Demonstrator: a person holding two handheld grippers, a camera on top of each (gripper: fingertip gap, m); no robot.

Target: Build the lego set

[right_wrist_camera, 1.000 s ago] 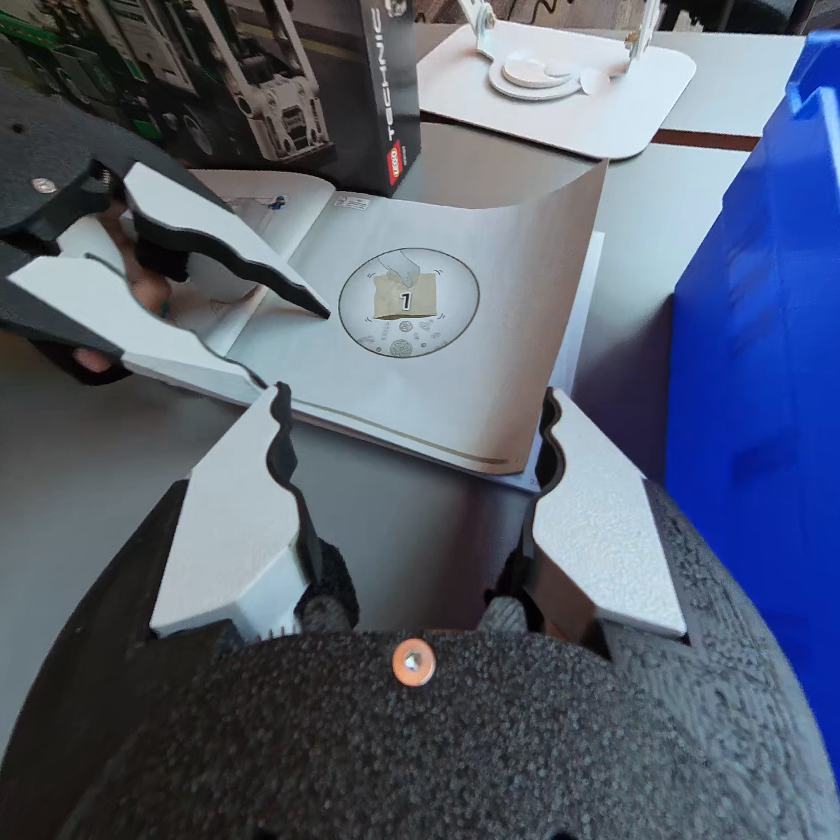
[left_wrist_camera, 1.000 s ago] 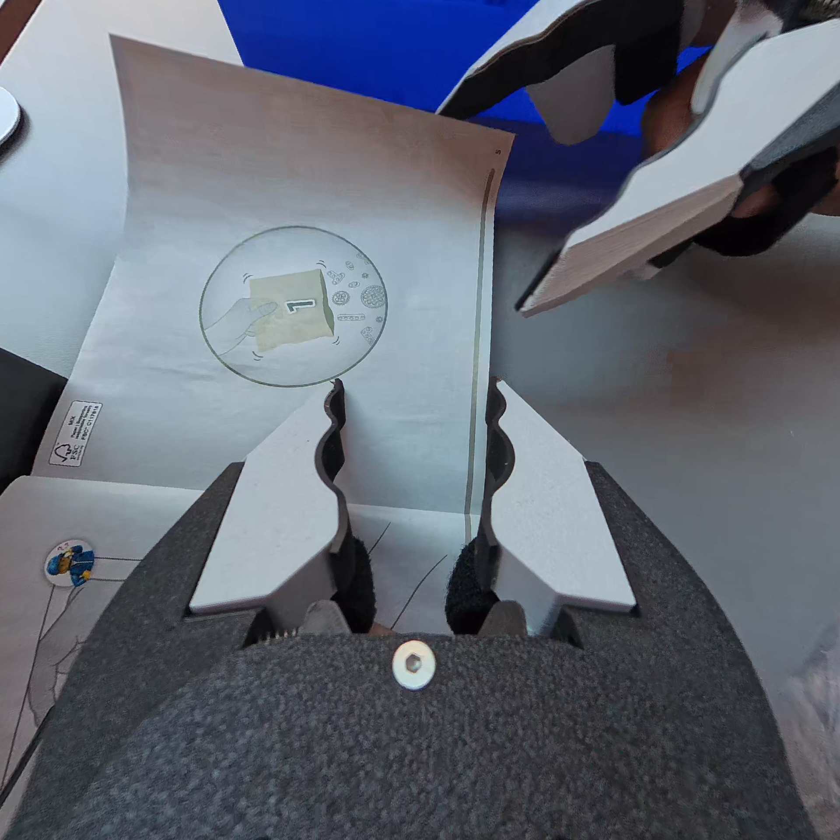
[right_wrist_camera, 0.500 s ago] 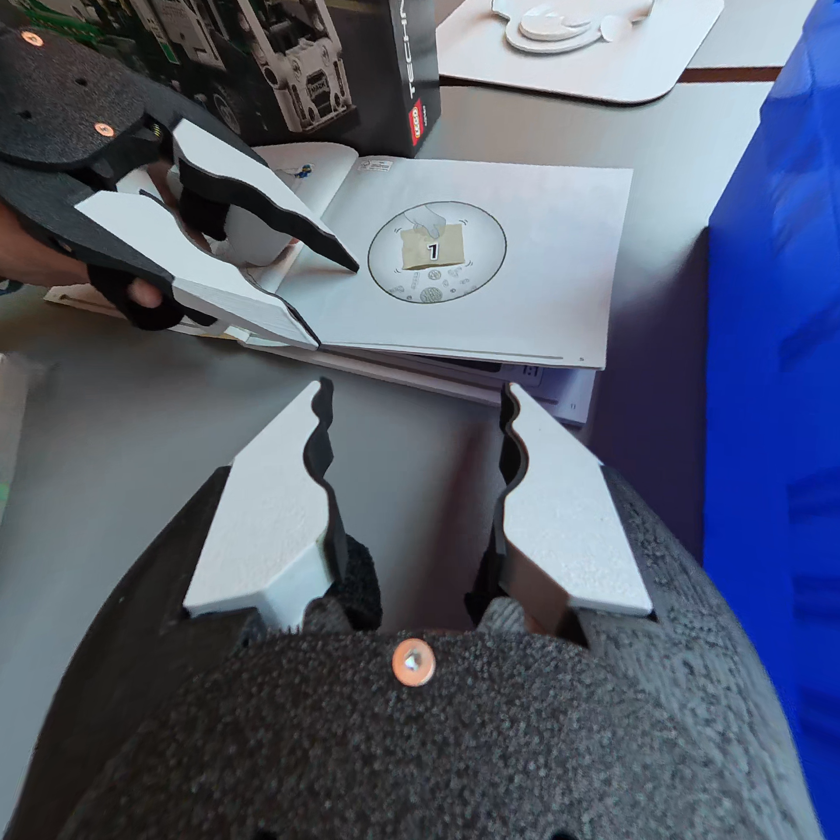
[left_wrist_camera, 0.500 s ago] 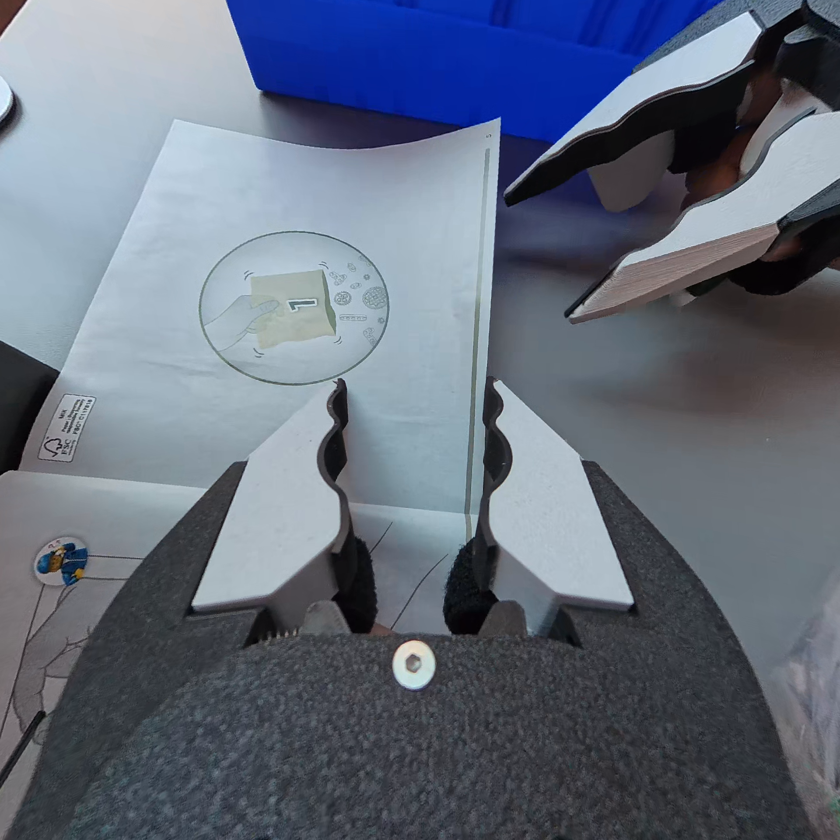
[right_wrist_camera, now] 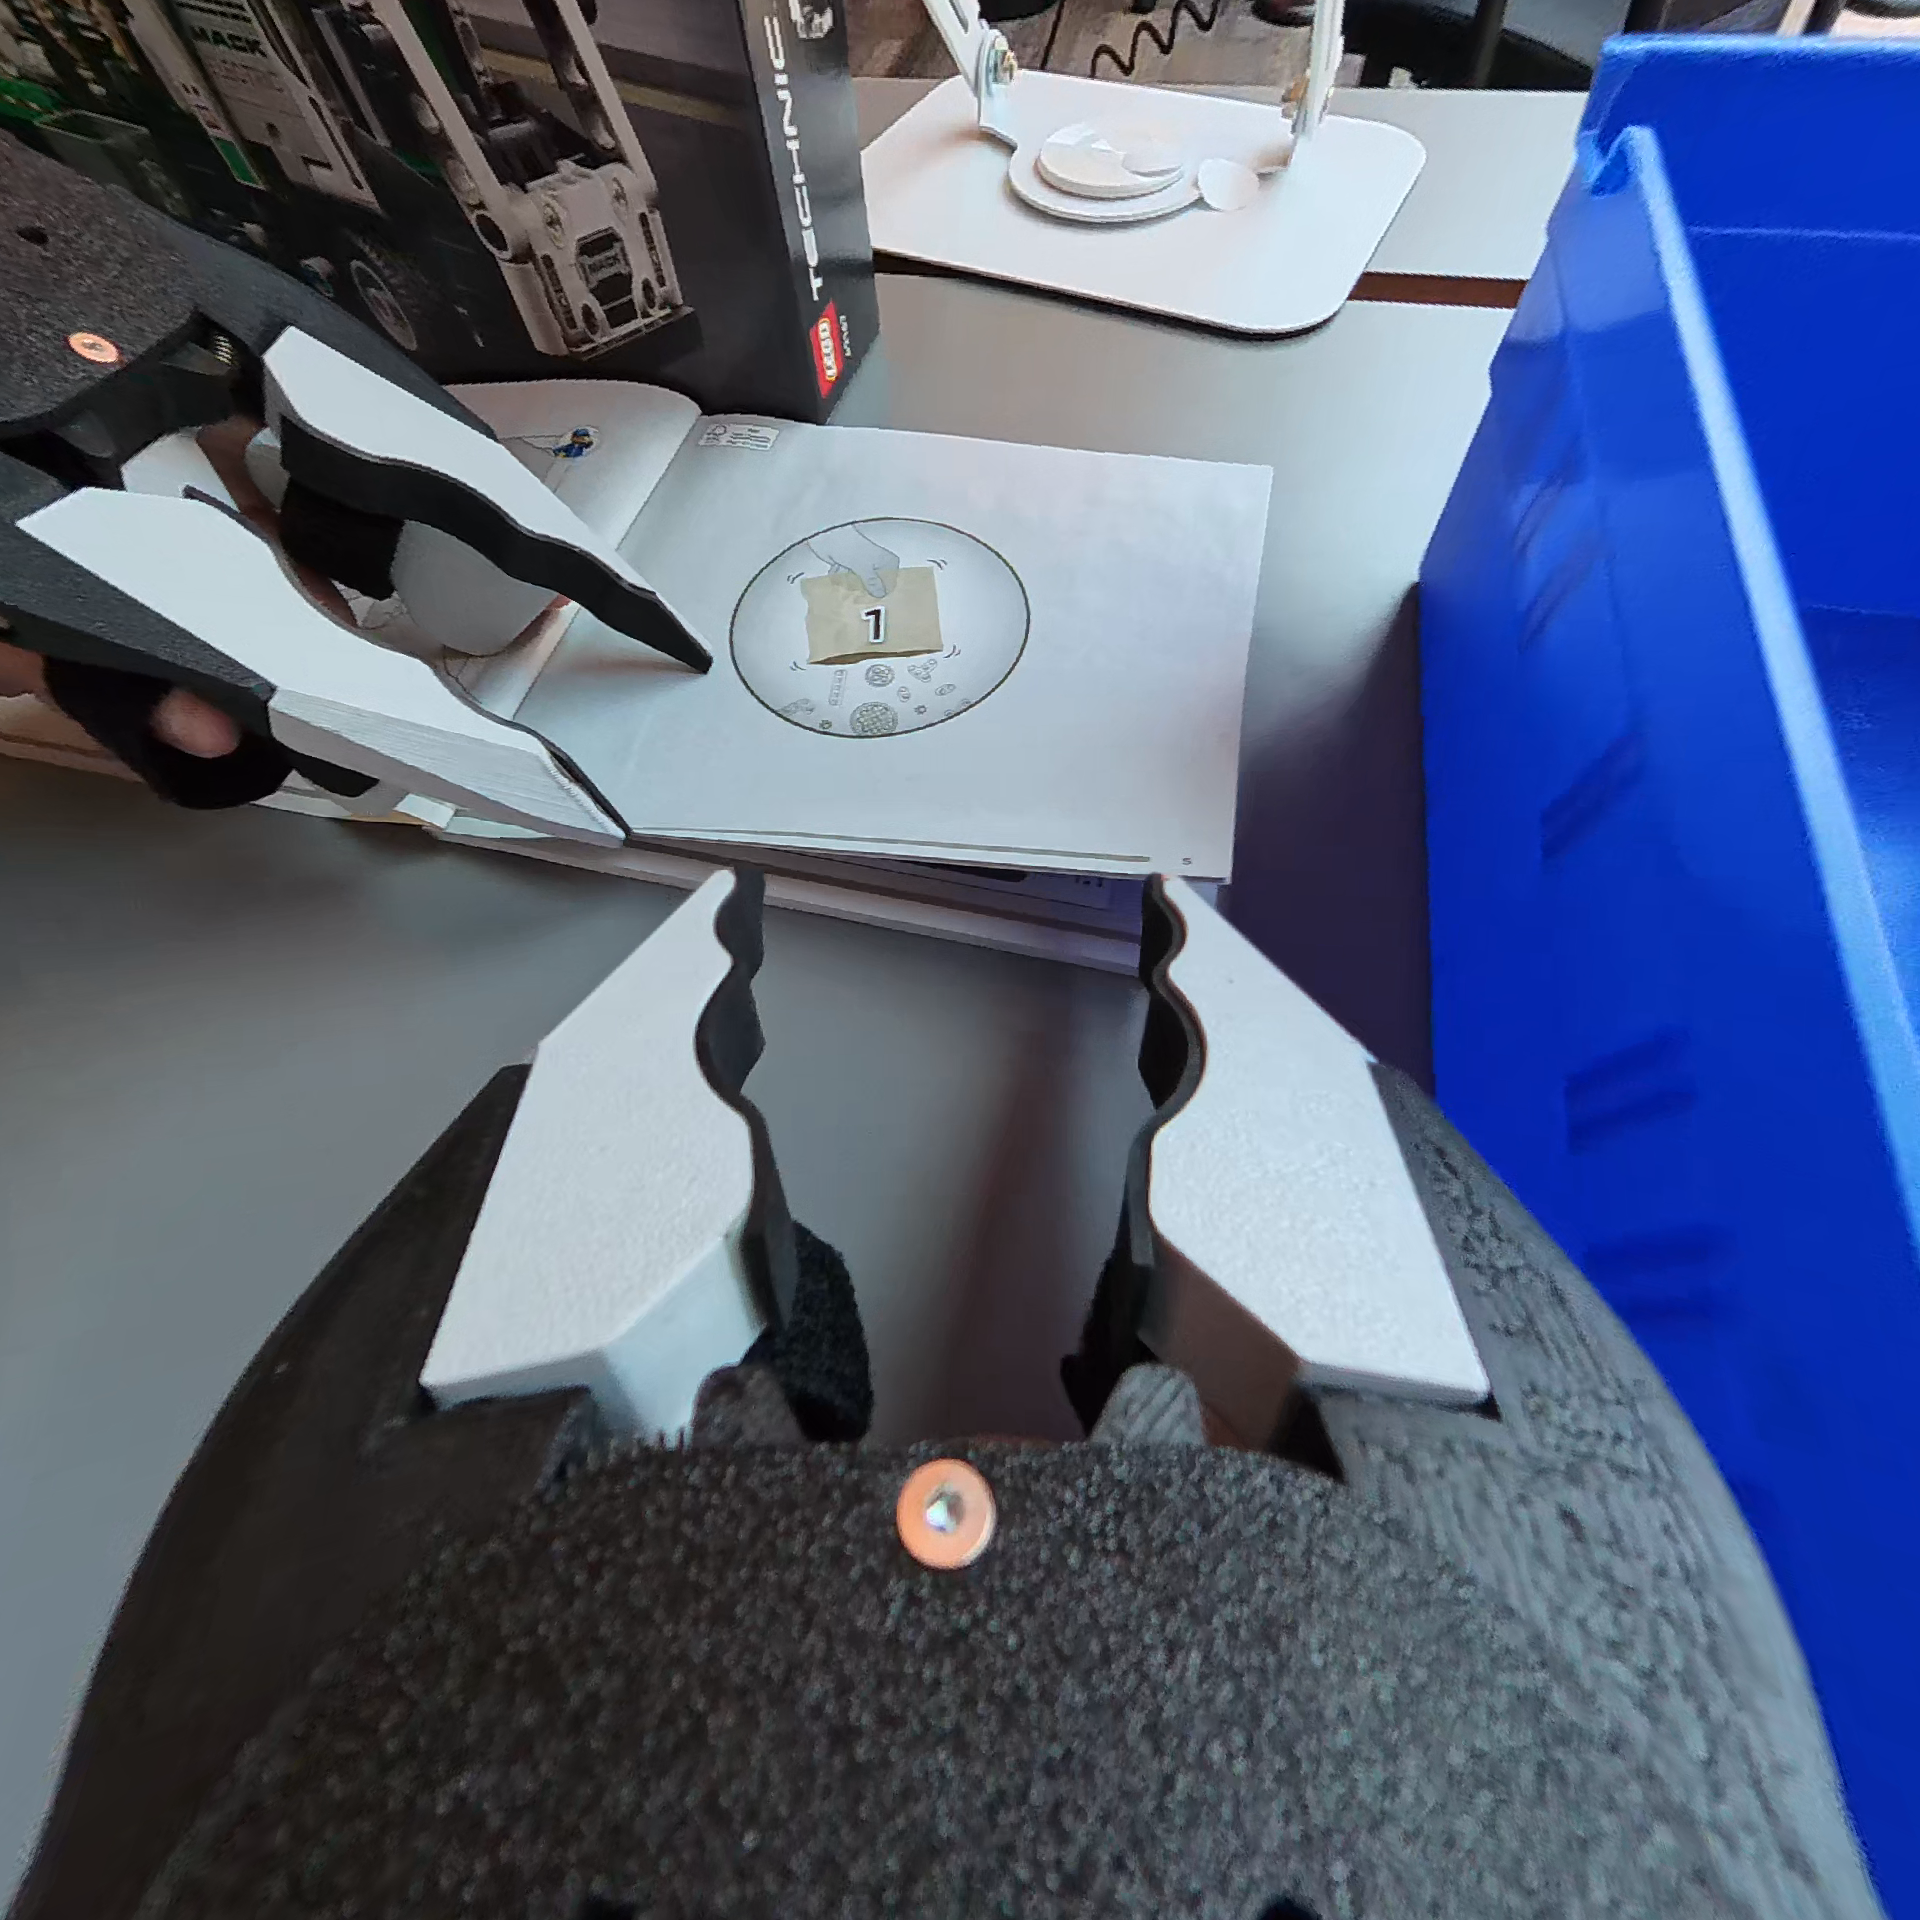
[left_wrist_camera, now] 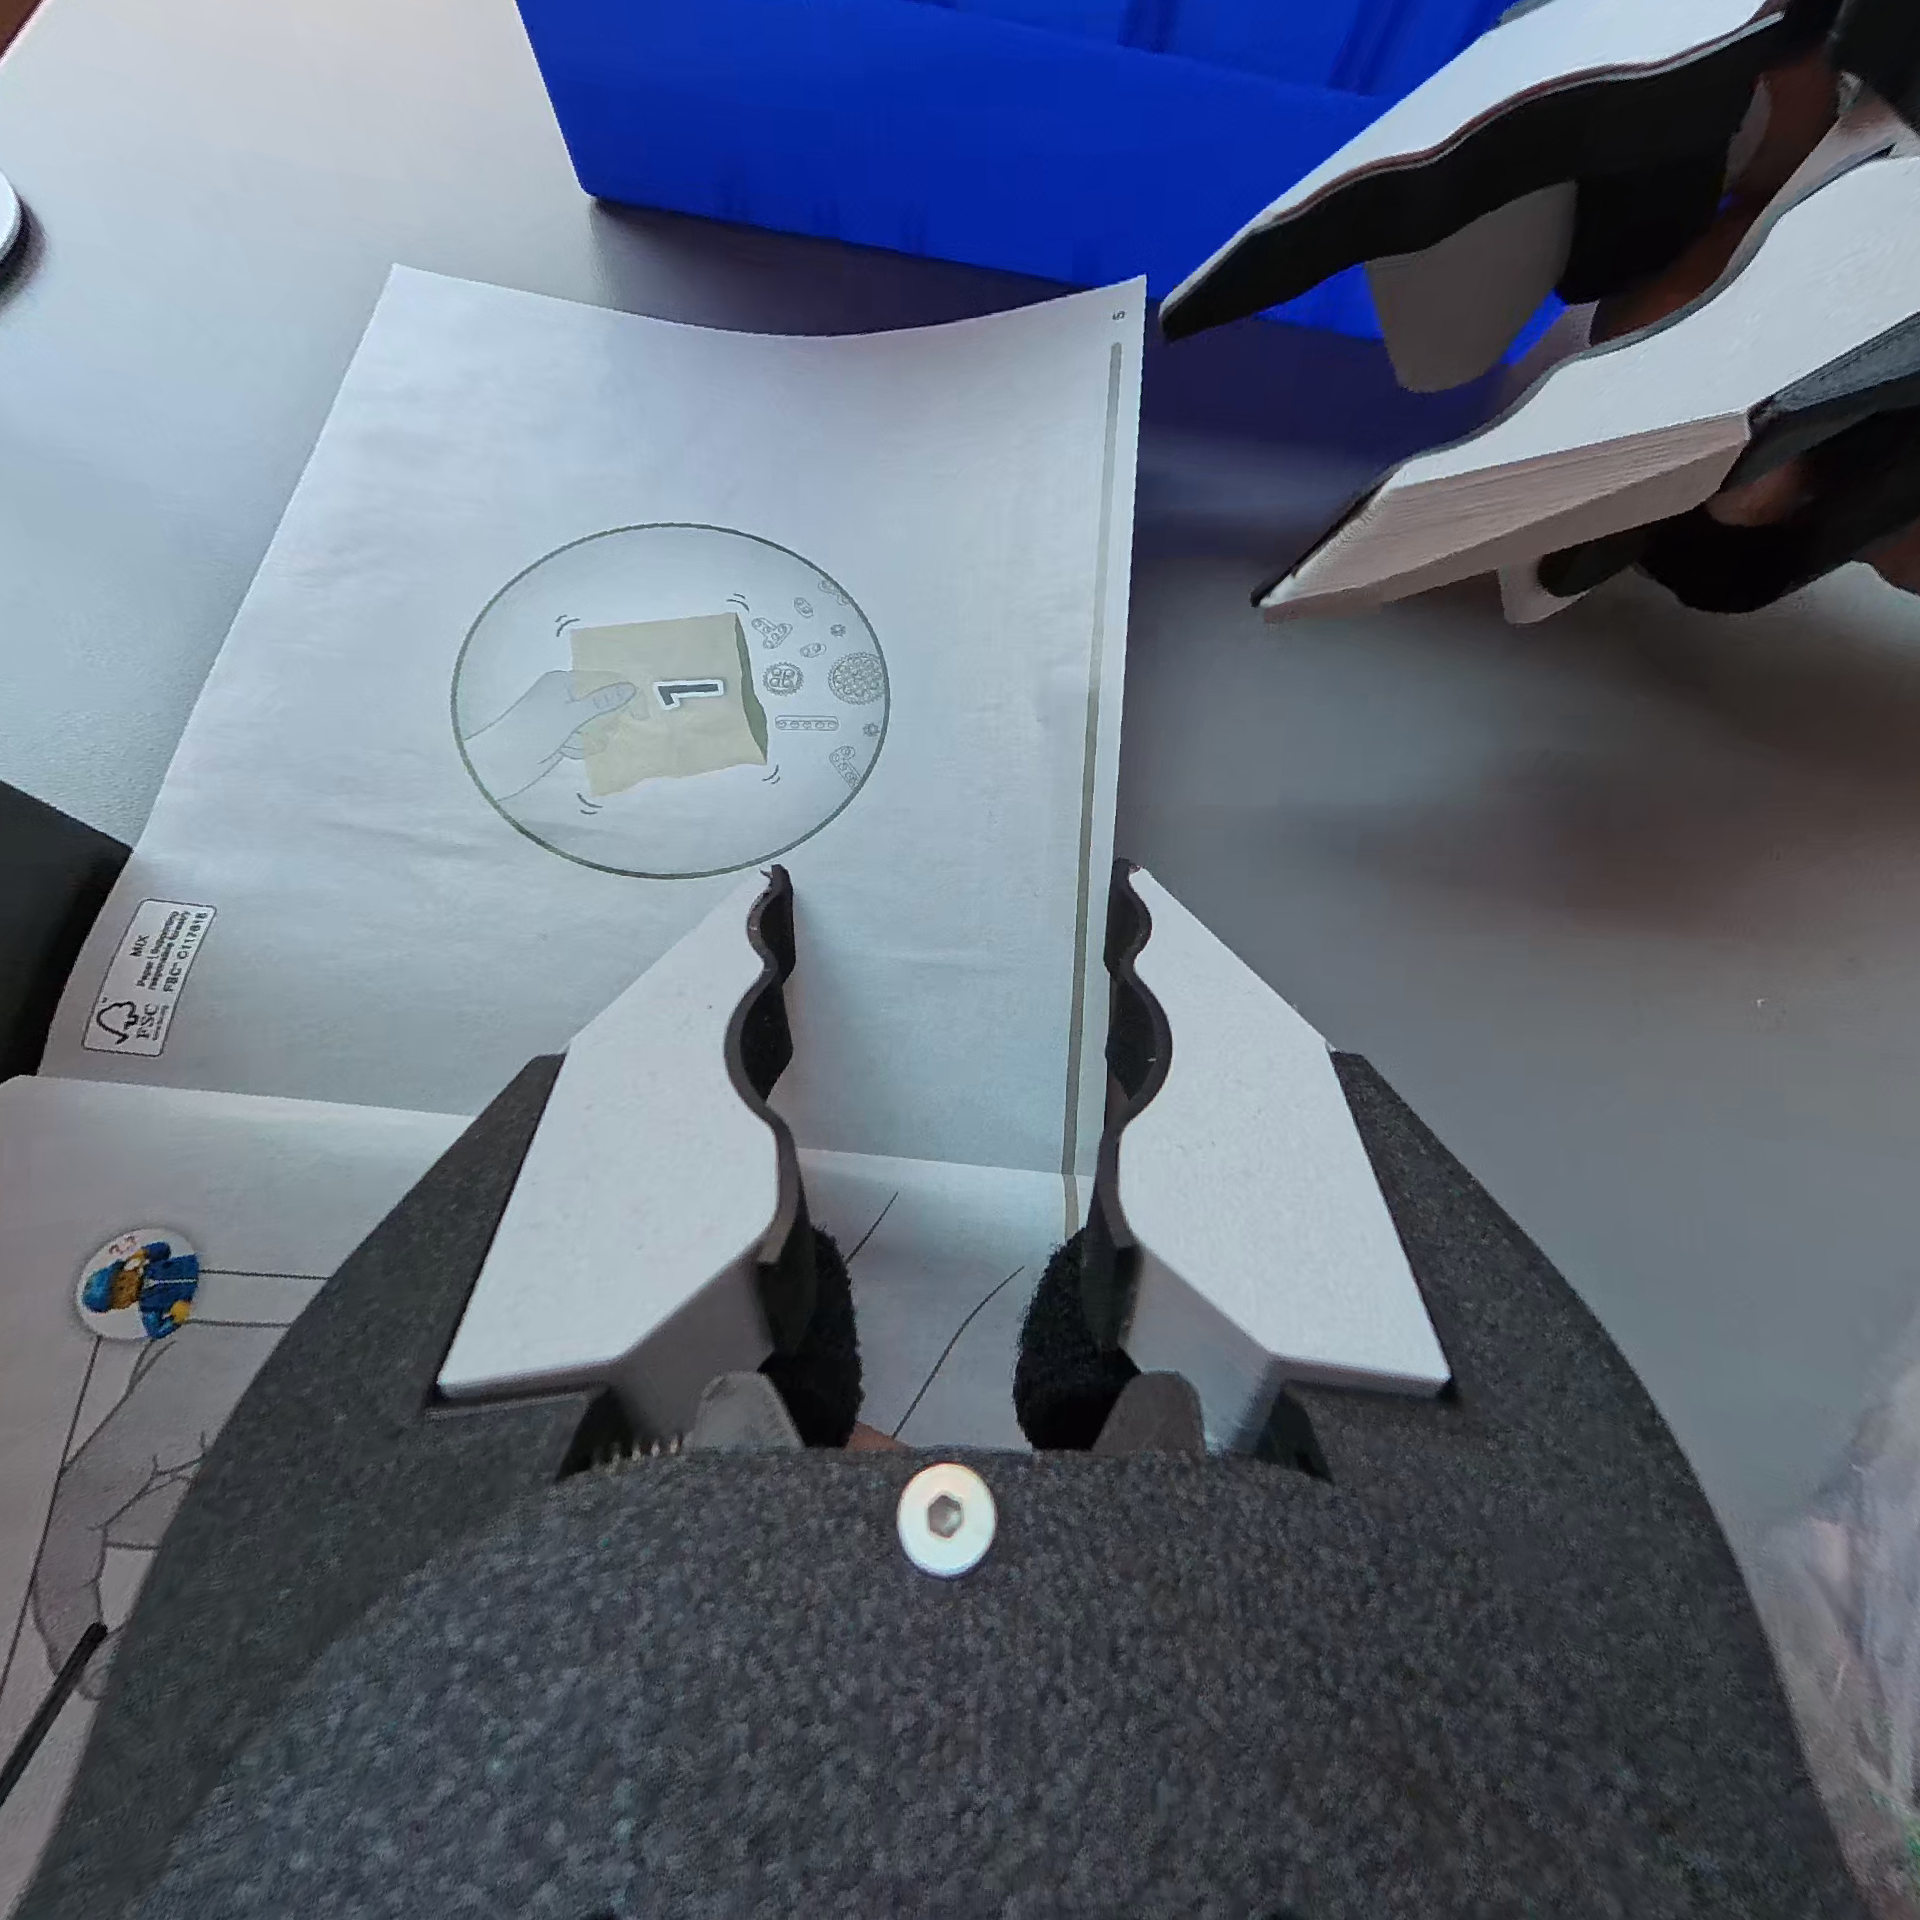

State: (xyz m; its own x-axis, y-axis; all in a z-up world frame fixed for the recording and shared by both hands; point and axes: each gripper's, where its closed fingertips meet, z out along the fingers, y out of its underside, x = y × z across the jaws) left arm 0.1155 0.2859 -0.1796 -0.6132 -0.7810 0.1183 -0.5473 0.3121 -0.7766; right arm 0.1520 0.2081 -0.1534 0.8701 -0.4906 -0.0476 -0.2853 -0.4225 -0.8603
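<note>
An open instruction booklet (left_wrist_camera: 644,436) lies on the grey table, its page showing a round drawing of a numbered bag. It also shows in the right wrist view (right_wrist_camera: 1091,582). My left gripper (left_wrist_camera: 945,883) is open and empty, its tips over the near part of that page. In the right wrist view the left gripper (right_wrist_camera: 665,743) rests at the booklet's left side. My right gripper (right_wrist_camera: 940,894) is open and empty, just short of the booklet's near edge. It also shows in the left wrist view (left_wrist_camera: 1216,457), off the page's right corner.
A blue plastic bin (right_wrist_camera: 1714,727) stands right of the booklet, and it shows beyond the page in the left wrist view (left_wrist_camera: 935,114). A dark set box (right_wrist_camera: 499,177) stands behind the booklet. A white stand base (right_wrist_camera: 1143,208) sits farther back. A clear bag edge (left_wrist_camera: 1870,1558) shows at right.
The raised page has dropped and now lies nearly flat on the booklet. My right gripper has let it go, drawn back from the page edge and narrowed its opening.
</note>
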